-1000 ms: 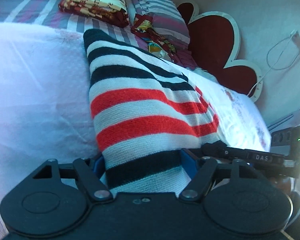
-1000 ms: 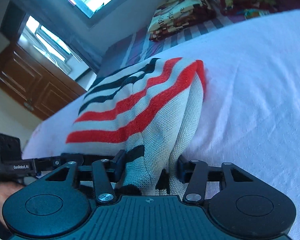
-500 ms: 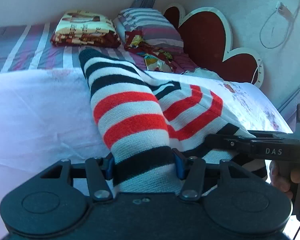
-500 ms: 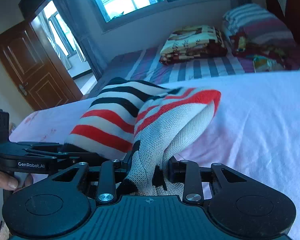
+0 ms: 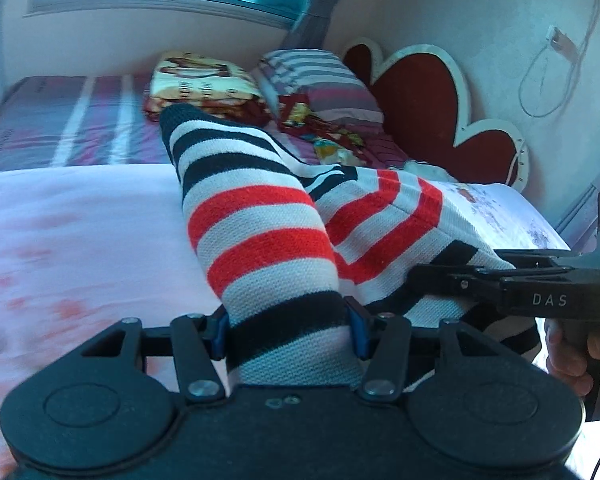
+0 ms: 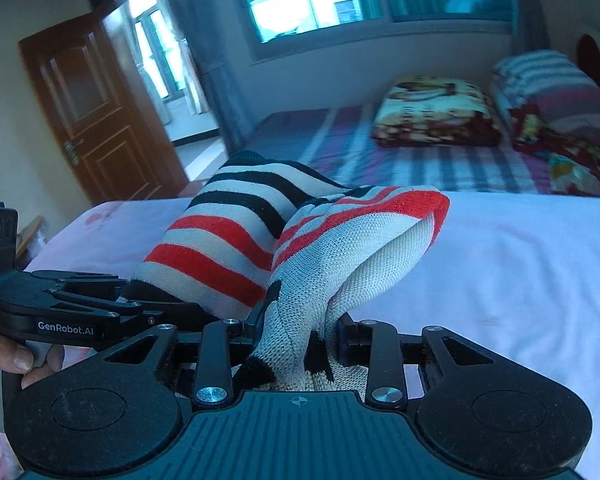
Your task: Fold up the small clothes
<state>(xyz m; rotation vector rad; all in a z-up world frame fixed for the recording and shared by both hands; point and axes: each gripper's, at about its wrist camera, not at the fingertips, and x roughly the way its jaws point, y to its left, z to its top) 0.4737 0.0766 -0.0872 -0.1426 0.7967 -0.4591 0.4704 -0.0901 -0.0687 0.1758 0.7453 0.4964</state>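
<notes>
Gripping the striped sweater (image 5: 260, 240) in both tongs, left tongs (image 5: 288, 330) and right tongs (image 6: 296, 332) side by side at its near edge, length running away toward the bed's (image 6: 520, 260) far edge.

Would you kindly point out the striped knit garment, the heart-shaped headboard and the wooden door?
striped knit garment (image 5: 260, 236): left wrist view, red stripe.
heart-shaped headboard (image 5: 420, 104): left wrist view, red centre panel.
wooden door (image 6: 96, 120): right wrist view, middle panel.

We see bright daylight coming in through the window (image 6: 300, 4). The pink sheet (image 5: 40, 260) looks smeary and blurred, and the picture edges bend round.
</notes>
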